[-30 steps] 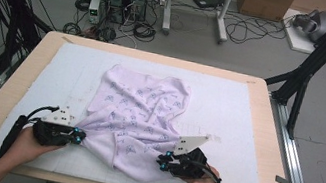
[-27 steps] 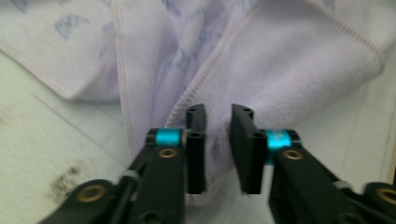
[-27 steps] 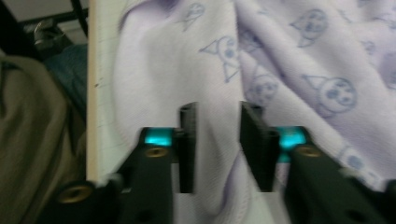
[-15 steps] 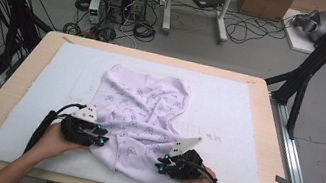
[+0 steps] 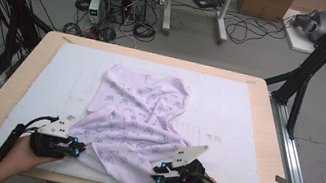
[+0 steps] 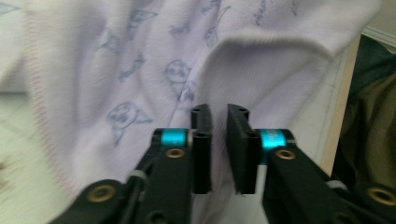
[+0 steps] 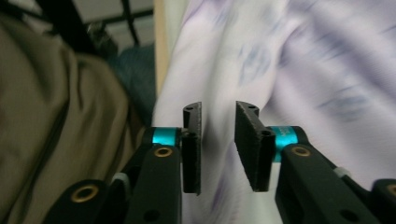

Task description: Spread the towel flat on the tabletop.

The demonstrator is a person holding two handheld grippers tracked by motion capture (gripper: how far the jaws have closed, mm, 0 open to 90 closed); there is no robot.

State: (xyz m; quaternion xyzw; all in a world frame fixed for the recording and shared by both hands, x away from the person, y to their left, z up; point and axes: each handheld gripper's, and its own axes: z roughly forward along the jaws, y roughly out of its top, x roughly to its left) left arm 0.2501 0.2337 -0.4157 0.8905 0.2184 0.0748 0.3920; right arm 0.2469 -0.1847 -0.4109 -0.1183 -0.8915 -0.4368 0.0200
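The left gripper point(image 5: 75, 147) jaws are standing narrowly apart, just opening, with nothing pressed between them; the cloth point(image 5: 137, 125) is lying just ahead. The right gripper point(image 5: 160, 175) jaws are also opening, empty, over the cloth's near edge on the surface point(image 5: 248, 116).

We see even, soft overhead light in the high view; no glare, faint shadows. In both gripper views the jaws are sharp, but the cloth point(image 6: 140, 70) beyond and beside them is blurred, esp. in the right gripper view, w/ streaky motion smear.
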